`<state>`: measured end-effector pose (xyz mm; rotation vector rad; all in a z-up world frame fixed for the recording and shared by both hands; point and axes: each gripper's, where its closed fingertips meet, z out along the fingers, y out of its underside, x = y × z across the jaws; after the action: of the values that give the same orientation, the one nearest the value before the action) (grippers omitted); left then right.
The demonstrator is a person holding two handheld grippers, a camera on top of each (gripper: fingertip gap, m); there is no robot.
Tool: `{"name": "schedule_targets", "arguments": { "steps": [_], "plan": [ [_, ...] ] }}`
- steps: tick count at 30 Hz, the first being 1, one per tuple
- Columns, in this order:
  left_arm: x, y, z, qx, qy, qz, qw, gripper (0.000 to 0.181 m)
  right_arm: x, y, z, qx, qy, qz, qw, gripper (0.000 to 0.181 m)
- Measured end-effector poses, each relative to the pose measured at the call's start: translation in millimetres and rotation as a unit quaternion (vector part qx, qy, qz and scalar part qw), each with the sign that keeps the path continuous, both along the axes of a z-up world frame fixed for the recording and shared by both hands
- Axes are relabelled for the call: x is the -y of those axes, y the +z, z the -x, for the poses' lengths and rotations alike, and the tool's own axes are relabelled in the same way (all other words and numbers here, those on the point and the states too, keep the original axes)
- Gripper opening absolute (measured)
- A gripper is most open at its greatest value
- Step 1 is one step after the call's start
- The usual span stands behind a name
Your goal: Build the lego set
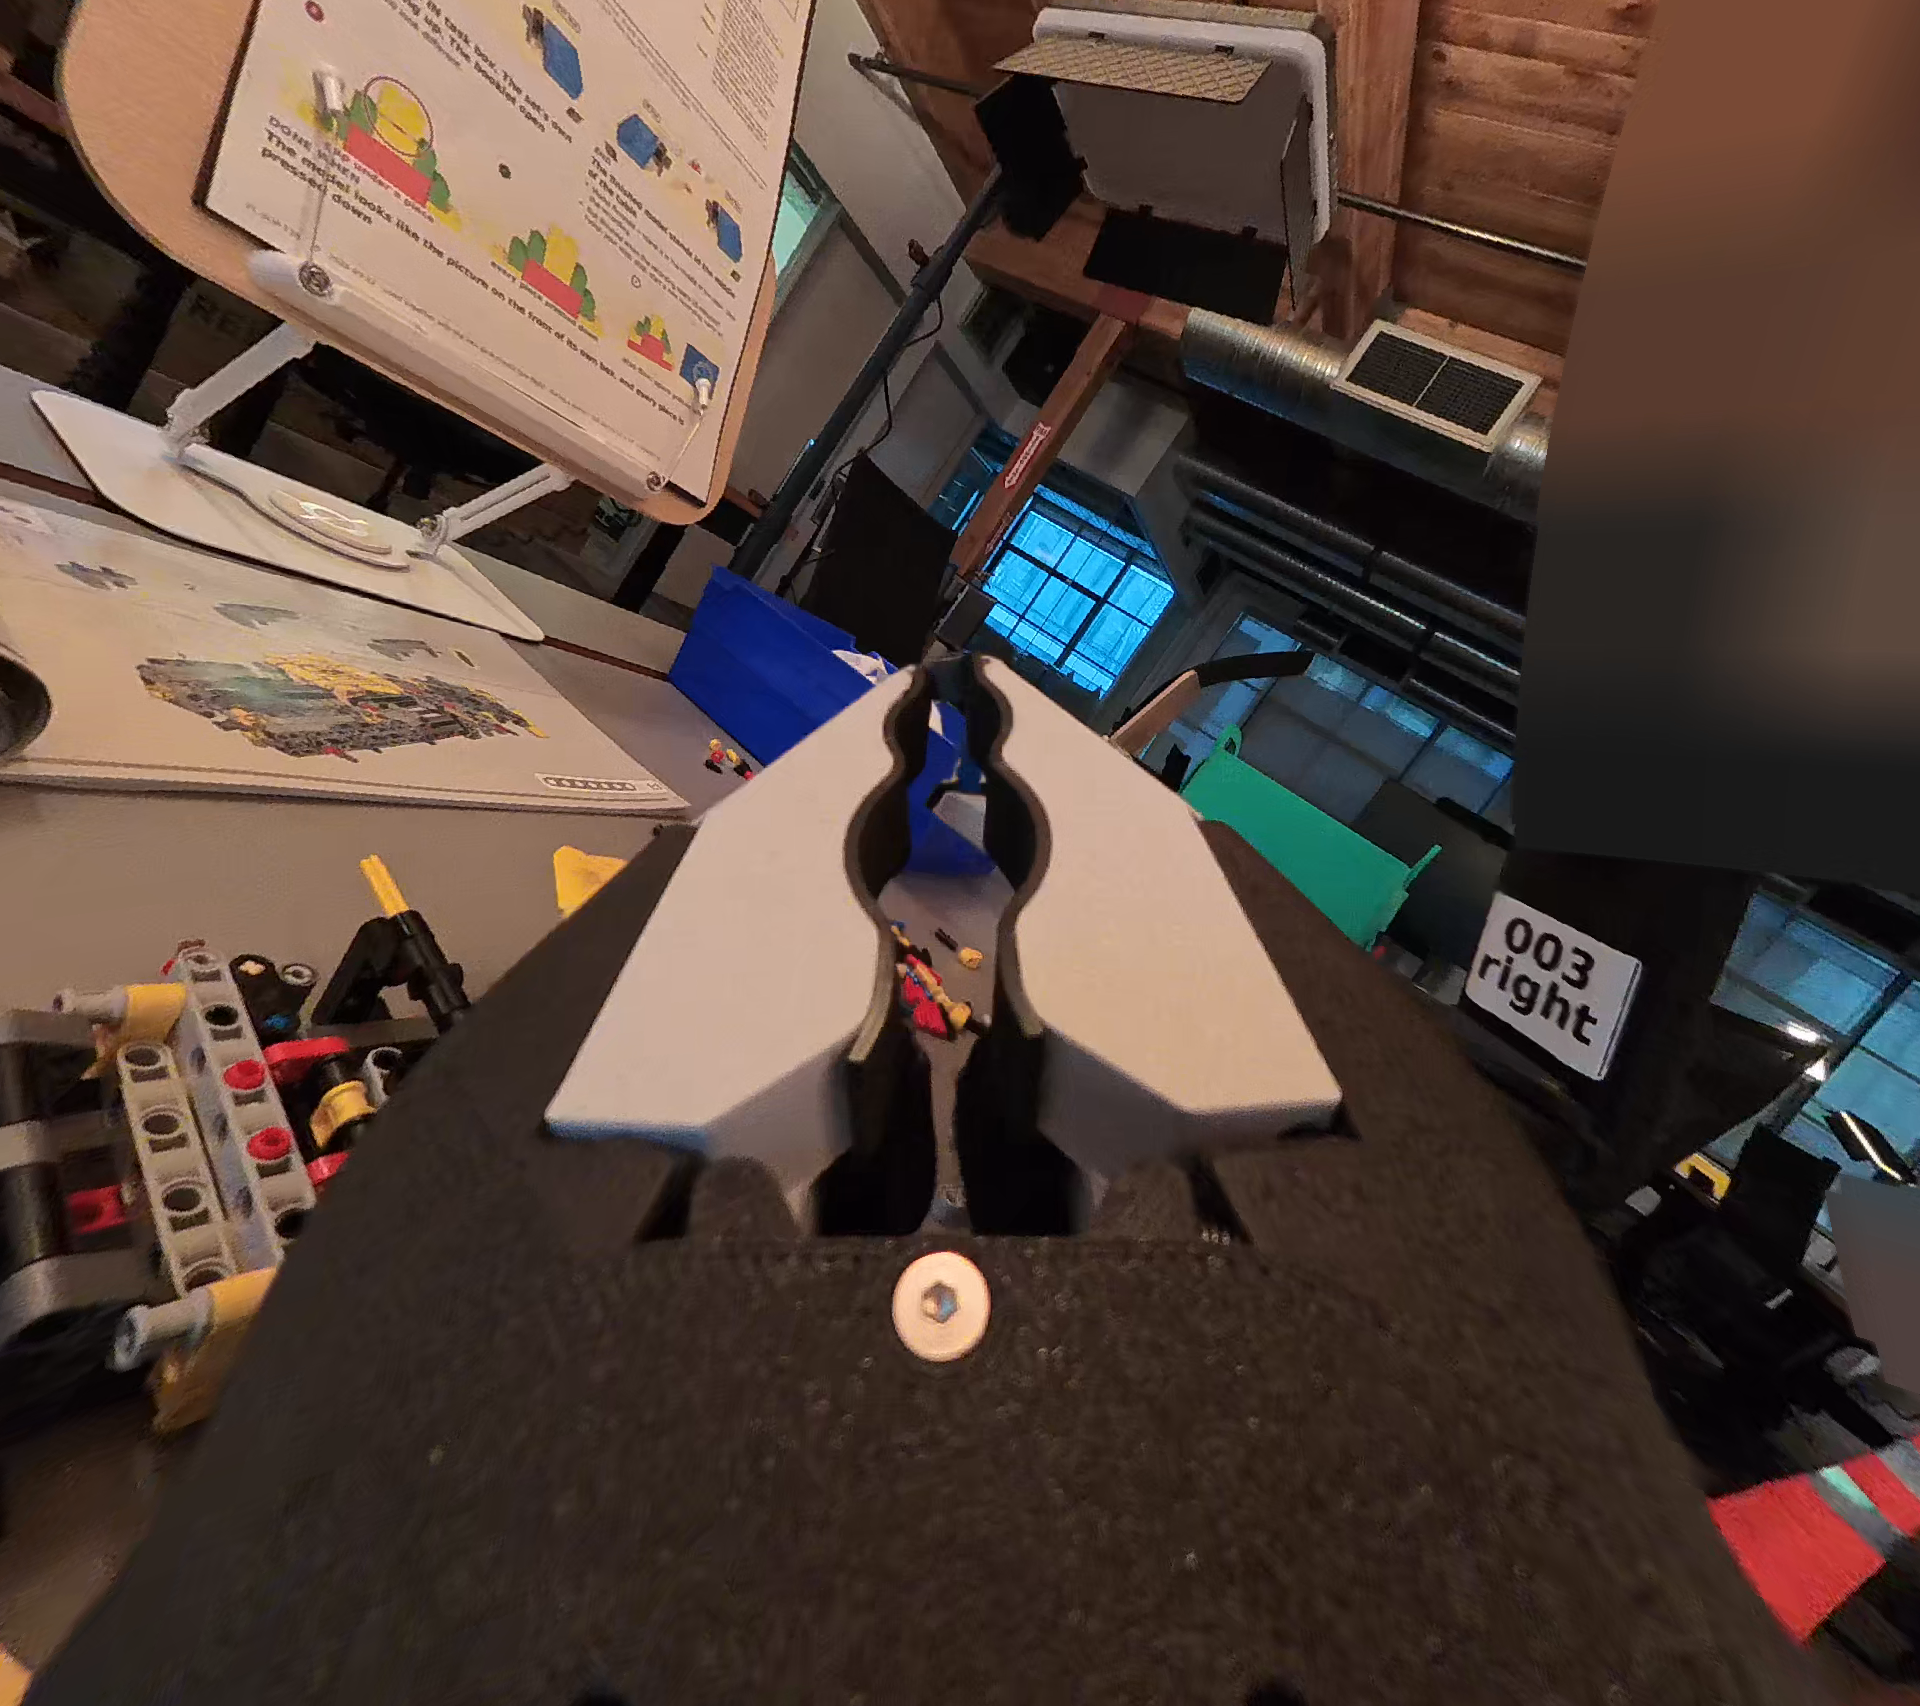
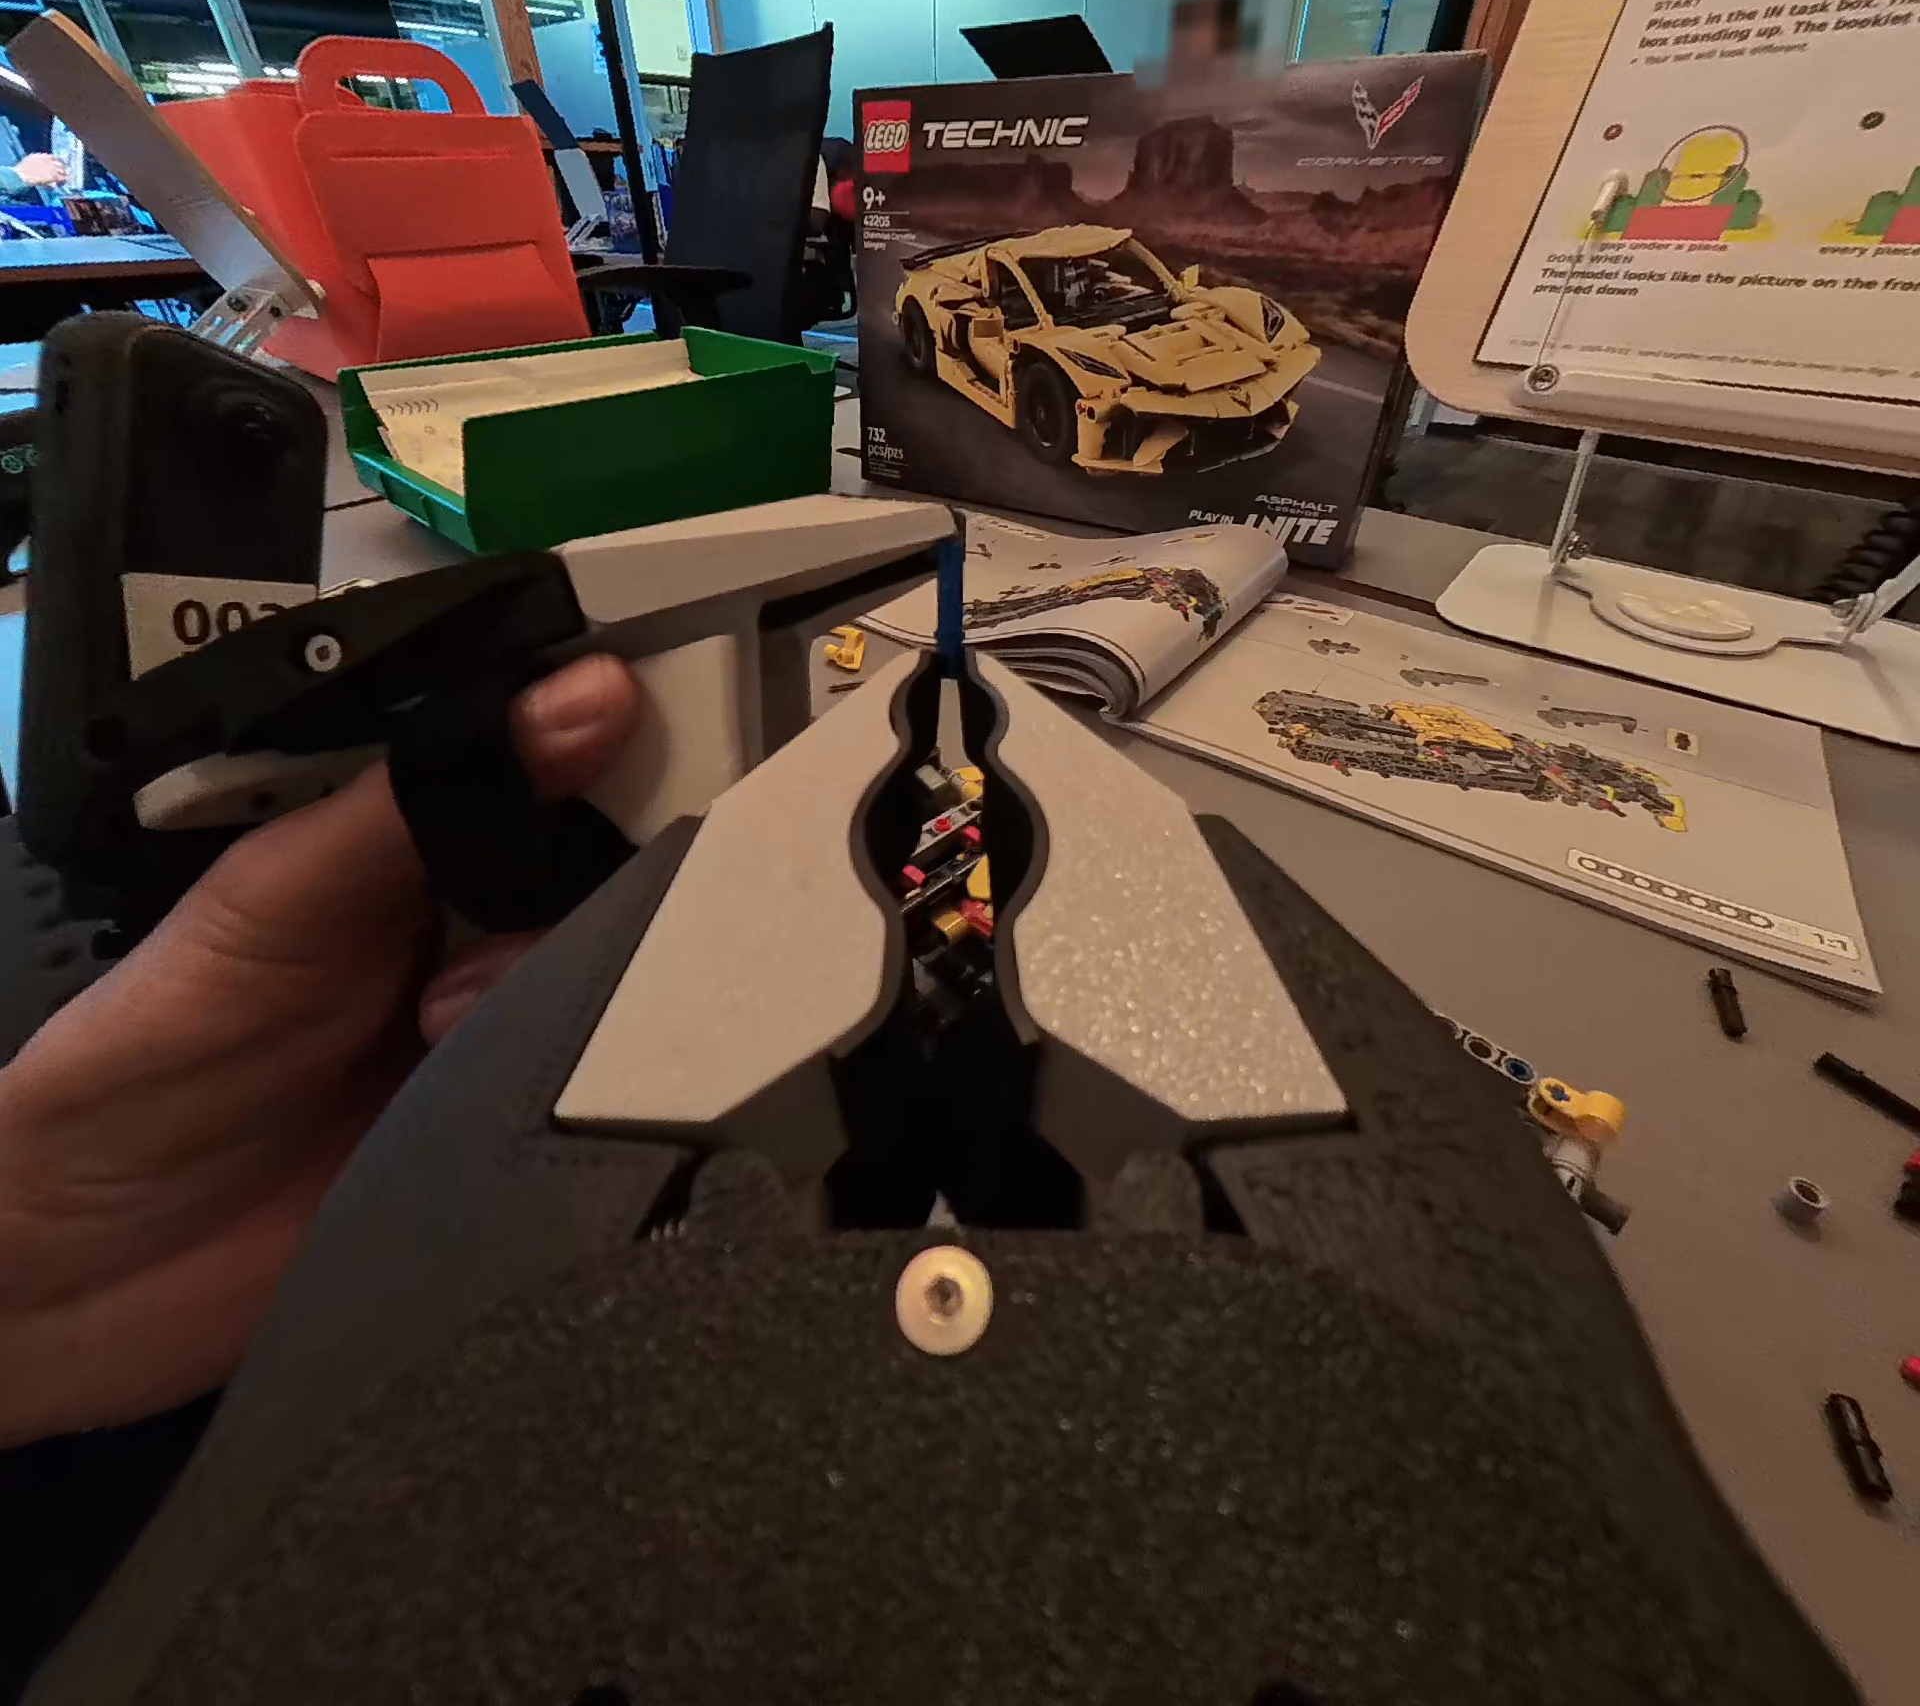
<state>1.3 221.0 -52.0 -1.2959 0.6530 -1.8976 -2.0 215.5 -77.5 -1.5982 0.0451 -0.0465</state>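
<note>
In the right wrist view, the right gripper [image 2: 951, 669] has its fingers drawn narrow onto a thin blue axle [image 2: 948, 607] that stands upright at centre frame, its upper end reaching the tips of the left gripper [image 2: 951, 526], which comes in flat from the left, held by a hand [image 2: 312, 981]. Whether the left tips actually pinch the axle I cannot tell: in the left wrist view they look nearly closed at upper centre, with something dark between them. The partly built Technic chassis [image 1: 197, 1137] lies at lower left of that view, grey beams studded with red and black pins, and shows through the finger gap in the right view. Loose black pins [image 2: 1725, 1002] and a yellow connector [image 2: 1579, 1111] lie at lower right, beside the open instruction booklet [image 2: 1455, 742]; the set's box [image 2: 1132, 285] stands behind. The axle is likely light, stiff and slick, apt to pivot if nipped at one end, so hold it mid-length. The chassis looks rigid but its pinned joints could pop; grip a grey beam, not a protruding pin.
</note>
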Motion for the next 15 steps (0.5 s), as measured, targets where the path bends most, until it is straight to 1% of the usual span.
{"name": "schedule_targets", "arguments": {
  "steps": [3,7,11,15],
  "plan": [
    [4.1,4.0,0.9,0.009,-0.004,-0.014,1.000,0.006,-3.4,-6.0,1.0,-0.010,0.007,0.015,1.000,0.003],
    [3.2,2.3,0.2,-0.007,0.012,-0.040,0.999,0.007,0.8,0.3,-0.5,-0.015,0.008,-0.004,1.000,0.003],
    [2.8,1.4,-0.6,-0.005,0.006,-0.037,0.999,0.006,-0.5,-1.2,1.2,-0.012,0.011,0.001,1.000,0.003],
    [3.3,-0.3,-2.5,-0.015,0.012,-0.052,0.998,0.007,1.0,-1.0,-1.8,-0.026,0.011,-0.003,1.000,0.003]
  ]
}}
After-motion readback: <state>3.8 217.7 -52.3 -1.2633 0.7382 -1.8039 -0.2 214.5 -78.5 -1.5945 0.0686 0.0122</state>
